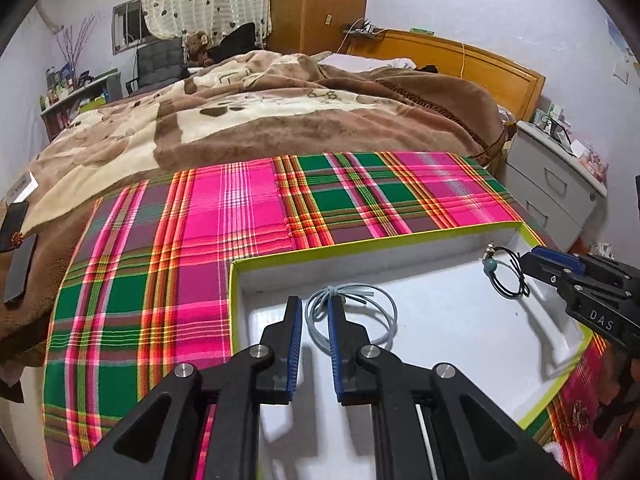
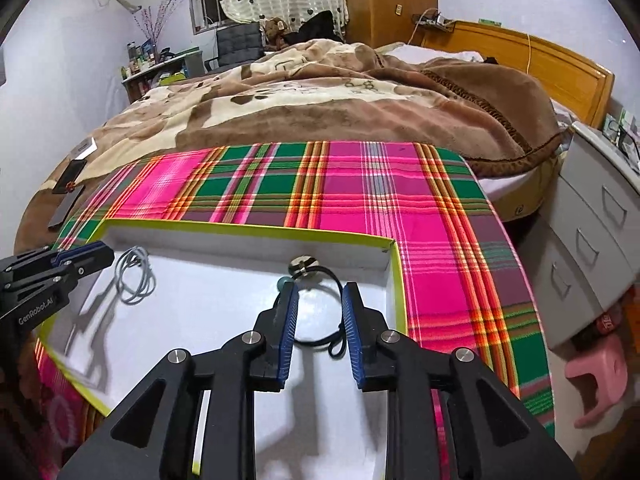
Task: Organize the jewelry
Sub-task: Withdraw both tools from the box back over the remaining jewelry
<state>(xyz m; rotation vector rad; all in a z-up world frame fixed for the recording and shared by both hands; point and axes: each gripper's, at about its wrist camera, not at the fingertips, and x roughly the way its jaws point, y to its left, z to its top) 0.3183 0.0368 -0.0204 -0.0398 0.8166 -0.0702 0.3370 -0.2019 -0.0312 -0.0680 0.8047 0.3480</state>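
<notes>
A shallow white box with a yellow-green rim (image 1: 360,240) (image 2: 248,229) lies on a plaid cloth. In it lie a pale grey-blue cord loop (image 1: 384,312) (image 2: 134,280) and a black cord bracelet with a teal bead and a metal charm (image 1: 506,276) (image 2: 320,276). My left gripper (image 1: 314,304) is open over the grey-blue loop, its fingers either side of the loop's left part. My right gripper (image 2: 320,292) is open over the black bracelet, which lies between its fingers. Neither holds anything.
The pink and green plaid cloth (image 1: 240,208) (image 2: 400,200) covers the surface in front of a bed with a brown blanket (image 1: 280,100). Grey drawers (image 2: 592,220) and a pink stool (image 2: 596,376) stand at the right. Dark flat phones (image 1: 18,264) lie at the left.
</notes>
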